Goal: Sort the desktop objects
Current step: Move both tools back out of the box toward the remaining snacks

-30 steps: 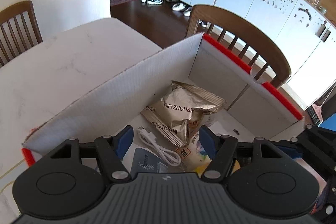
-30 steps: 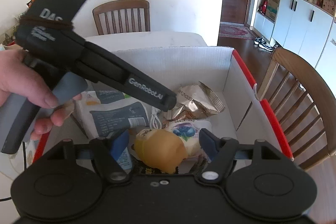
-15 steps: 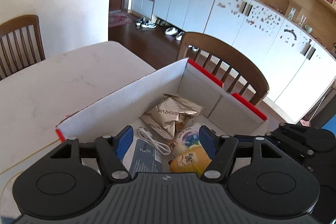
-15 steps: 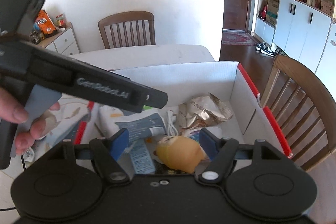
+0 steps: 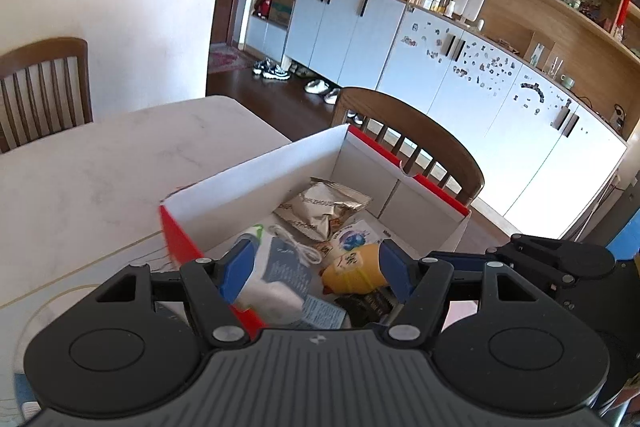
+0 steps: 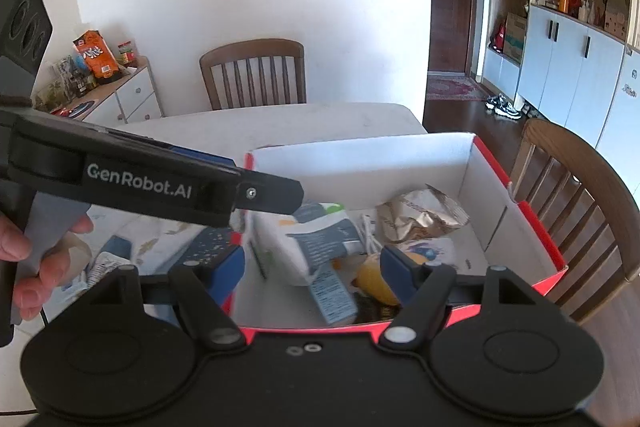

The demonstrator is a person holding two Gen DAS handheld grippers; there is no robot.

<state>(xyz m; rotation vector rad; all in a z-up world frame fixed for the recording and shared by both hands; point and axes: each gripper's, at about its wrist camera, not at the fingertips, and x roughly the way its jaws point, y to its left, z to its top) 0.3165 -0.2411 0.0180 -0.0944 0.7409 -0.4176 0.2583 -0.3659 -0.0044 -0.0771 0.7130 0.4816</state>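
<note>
A red-and-white cardboard box (image 5: 256, 175) stands on the white table and holds a gold snack bag (image 5: 324, 207), a white cable (image 5: 298, 247), a yellow squeeze bottle (image 5: 354, 269) and a white-and-blue pouch (image 5: 276, 279). The same box (image 6: 360, 167) shows in the right wrist view with the gold bag (image 6: 420, 213), the pouch (image 6: 320, 239) and the yellow bottle (image 6: 376, 279). My left gripper (image 5: 316, 267) is open and empty above the box's near edge. My right gripper (image 6: 312, 267) is open and empty above the box's front rim. The left tool's body (image 6: 152, 183) crosses the right view.
Wooden chairs stand at the table's far side (image 6: 254, 75) and right of the box (image 6: 580, 187). Loose packets (image 6: 116, 259) lie on the table left of the box. White cabinets (image 5: 460, 75) line the far wall. A low drawer unit with snacks (image 6: 100, 67) stands at left.
Both grippers have drawn back and up from the box, so more of the box and the room shows. The yellow bottle stays in the box, out of the right gripper's fingers.
</note>
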